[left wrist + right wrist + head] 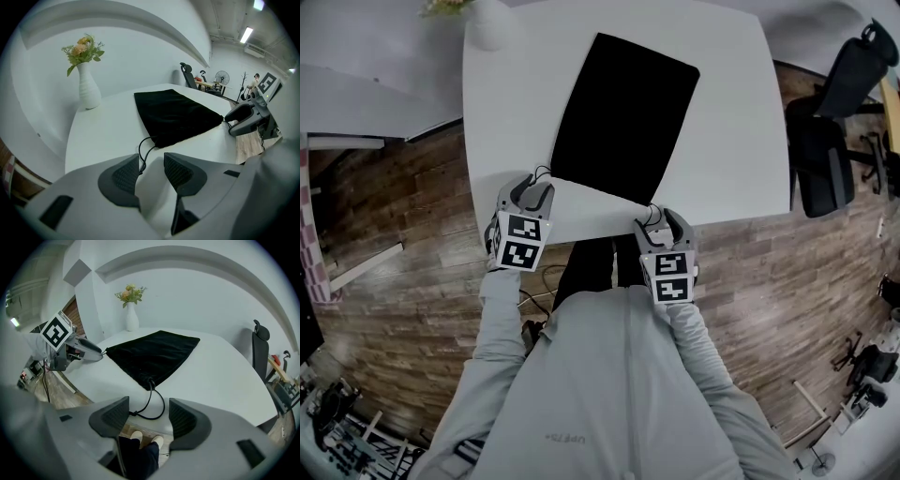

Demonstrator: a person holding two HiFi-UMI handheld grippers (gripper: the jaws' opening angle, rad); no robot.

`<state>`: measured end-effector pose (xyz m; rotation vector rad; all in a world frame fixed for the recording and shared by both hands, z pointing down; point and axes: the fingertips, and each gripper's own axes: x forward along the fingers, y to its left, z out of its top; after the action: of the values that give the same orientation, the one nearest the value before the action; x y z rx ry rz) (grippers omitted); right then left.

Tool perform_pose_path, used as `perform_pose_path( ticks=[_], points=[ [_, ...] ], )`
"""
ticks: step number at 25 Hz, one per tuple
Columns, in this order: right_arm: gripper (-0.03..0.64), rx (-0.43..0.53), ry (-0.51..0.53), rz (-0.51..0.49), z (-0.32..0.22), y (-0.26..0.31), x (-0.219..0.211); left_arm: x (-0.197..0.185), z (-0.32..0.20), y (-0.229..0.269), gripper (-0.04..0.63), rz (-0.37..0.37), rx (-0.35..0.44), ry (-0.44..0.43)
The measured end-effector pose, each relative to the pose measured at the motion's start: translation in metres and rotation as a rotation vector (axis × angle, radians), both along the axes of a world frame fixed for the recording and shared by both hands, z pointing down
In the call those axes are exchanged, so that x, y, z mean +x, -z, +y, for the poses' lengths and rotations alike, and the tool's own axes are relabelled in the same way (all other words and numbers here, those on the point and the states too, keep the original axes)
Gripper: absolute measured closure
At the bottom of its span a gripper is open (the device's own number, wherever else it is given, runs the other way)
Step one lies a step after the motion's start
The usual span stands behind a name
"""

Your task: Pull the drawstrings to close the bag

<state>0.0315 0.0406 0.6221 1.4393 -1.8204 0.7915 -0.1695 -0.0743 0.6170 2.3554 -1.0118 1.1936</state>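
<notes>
Black bag lies flat on the white table, left gripper and right gripper jaws spread, drawstring loops lying unpinched between them.

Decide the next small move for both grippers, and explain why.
Probably close both grippers on the cords. The left gripper and right gripper both stand open. The left cord runs along one pad, and the right cord loops in the gap between the jaws. The bag lies flat and ungathered, so gripping likely comes before any pull.
</notes>
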Motion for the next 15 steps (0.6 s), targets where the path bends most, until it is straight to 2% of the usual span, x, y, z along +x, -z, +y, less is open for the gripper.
perform_pose_path(
  ticks=[6,8,11,15],
  points=[
    [0.436,-0.040,0.036,0.021,0.0033,-0.0002,0.0013,0.0080,0.0067,-0.0019,0.494,-0.003,-0.028,-0.024],
    [0.506,-0.052,0.050,0.033,0.0055,-0.0004,0.0035,0.0099,0.0083,-0.0025,0.512,-0.006,-0.037,-0.032],
    [0.571,-0.066,0.065,0.051,0.0073,-0.0015,0.0051,0.0089,0.0085,-0.0033,0.522,-0.005,-0.065,-0.035],
    [0.581,-0.084,0.055,0.018,0.0073,-0.0024,0.0093,0.0106,0.0084,-0.0036,0.565,-0.031,-0.061,-0.046]
  ],
)
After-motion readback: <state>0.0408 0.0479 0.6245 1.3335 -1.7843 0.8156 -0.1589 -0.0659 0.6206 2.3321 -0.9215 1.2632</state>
